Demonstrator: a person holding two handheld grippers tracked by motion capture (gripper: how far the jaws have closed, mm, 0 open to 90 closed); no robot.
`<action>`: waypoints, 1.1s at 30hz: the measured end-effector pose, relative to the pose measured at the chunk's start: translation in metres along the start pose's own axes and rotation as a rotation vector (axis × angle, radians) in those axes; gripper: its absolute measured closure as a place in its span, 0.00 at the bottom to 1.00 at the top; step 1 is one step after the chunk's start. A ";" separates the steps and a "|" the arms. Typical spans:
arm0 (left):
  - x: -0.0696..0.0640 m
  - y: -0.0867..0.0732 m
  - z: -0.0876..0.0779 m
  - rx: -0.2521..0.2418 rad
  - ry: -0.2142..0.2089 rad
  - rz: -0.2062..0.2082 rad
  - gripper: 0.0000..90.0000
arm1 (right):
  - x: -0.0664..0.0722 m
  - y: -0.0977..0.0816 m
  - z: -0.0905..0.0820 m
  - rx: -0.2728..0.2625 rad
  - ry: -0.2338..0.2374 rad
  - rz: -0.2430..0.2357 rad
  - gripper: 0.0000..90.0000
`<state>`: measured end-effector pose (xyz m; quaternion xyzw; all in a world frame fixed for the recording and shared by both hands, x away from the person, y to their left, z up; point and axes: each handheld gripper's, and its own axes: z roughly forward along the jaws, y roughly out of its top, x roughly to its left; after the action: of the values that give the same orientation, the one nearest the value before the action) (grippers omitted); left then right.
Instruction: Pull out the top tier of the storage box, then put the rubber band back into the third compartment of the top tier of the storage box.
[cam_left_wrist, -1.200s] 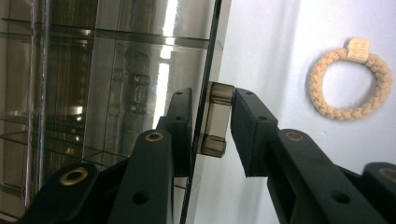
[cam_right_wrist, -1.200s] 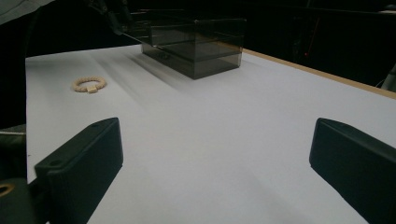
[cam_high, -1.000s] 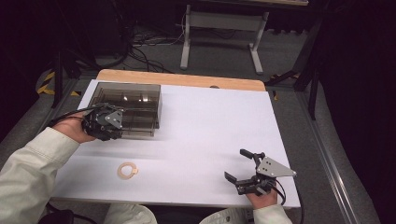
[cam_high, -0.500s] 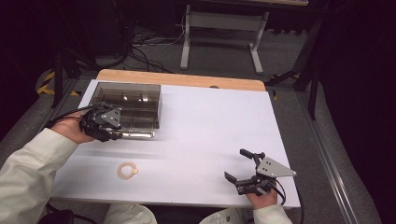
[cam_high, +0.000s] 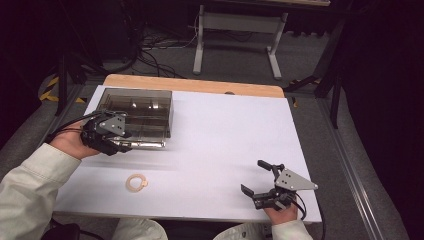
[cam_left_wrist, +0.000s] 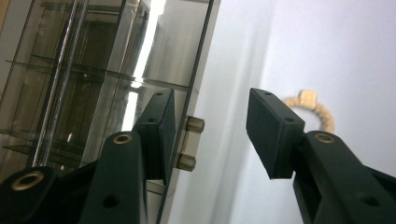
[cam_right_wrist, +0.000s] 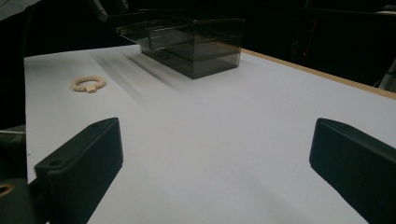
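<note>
- Overhead, in the high view, the left claw (cam_high: 126, 145) sits at the front of the smoky plastic box (cam_high: 135, 107), at the near-left part of the white worktop (cam_high: 225, 135). Its tips are at the shiny handle (cam_high: 147, 144), whose long axis runs left to right along the box front.
- The bead bracelet (cam_high: 136, 182) lies flat on the worktop, nearer the person than the box and just right of the left sleeve. It is close to the left claw and well apart from the right claw (cam_high: 252, 176), which rests spread wide at the near-right edge.
- Seen in the left gripper view, the left claw (cam_left_wrist: 210, 126) has just been opening. The two brass handle studs (cam_left_wrist: 194, 124) stand between its jaws, just beside one pad, and the other pad is clear of them, so I judge that nothing is gripped.
- Beyond that free pad the bracelet (cam_left_wrist: 322, 114) shows on the bare sheet, off to the side away from the box (cam_left_wrist: 93, 79).
- From the right gripper view, the right claw (cam_right_wrist: 215, 154) is wide open and holds nothing. The bracelet (cam_right_wrist: 88, 84) lies far ahead and to its left, and the box (cam_right_wrist: 196, 42) farther back.
- My judgement is that the left hand is the nearer one for the bracelet. It would need to back off the handle and swing towards the person.
</note>
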<state>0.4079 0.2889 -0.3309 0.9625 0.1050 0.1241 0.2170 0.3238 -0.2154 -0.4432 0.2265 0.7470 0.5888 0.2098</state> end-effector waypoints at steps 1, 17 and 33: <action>0.000 0.000 -0.001 -0.011 -0.003 -0.010 0.57 | 0.000 0.000 0.000 -0.001 0.000 -0.002 0.04; -0.011 -0.007 -0.011 -0.097 -0.015 -0.085 0.50 | 0.001 -0.001 -0.002 0.002 -0.007 0.002 0.04; -0.039 -0.014 -0.010 -0.133 -0.022 -0.088 0.48 | 0.002 0.000 -0.002 0.000 -0.007 -0.001 0.04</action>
<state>0.3656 0.2950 -0.3361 0.9418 0.1361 0.1104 0.2870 0.3210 -0.2155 -0.4429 0.2281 0.7463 0.5880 0.2126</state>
